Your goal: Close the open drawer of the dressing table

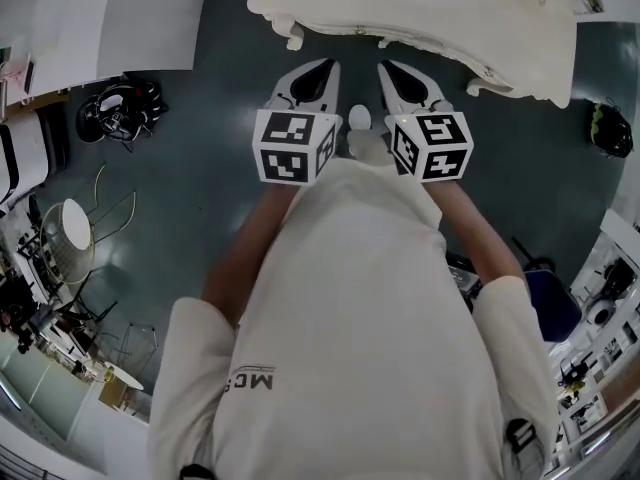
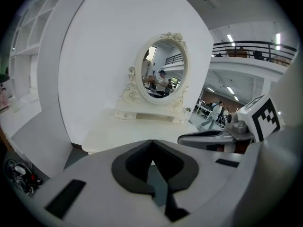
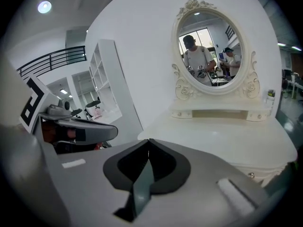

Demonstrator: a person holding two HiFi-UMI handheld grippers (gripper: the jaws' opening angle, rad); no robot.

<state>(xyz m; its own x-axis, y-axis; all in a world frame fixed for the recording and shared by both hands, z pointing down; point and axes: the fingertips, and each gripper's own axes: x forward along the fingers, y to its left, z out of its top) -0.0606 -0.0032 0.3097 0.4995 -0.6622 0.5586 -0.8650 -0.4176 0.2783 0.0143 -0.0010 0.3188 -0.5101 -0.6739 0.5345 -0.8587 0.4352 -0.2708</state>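
Note:
The cream dressing table (image 1: pixel 420 8) stands just ahead of me, at the top of the head view. Its oval mirror (image 2: pixel 163 70) (image 3: pixel 213 51) rises at the back of the bare tabletop (image 2: pixel 128 131) (image 3: pixel 222 136). A small knob (image 3: pixel 251 175) shows on the table's front below the top edge. No drawer shows as open in any view. My left gripper (image 1: pixel 325 65) (image 2: pixel 151 142) and right gripper (image 1: pixel 388 66) (image 3: pixel 148 141) hang side by side a little short of the table's front edge. Both are shut and hold nothing.
A black headset (image 1: pixel 120 111) and a wire stool (image 1: pixel 75 223) lie on the dark floor to the left. A black-and-green object (image 1: pixel 610 128) sits at the right. A white shelf unit (image 3: pixel 102 84) stands left of the table.

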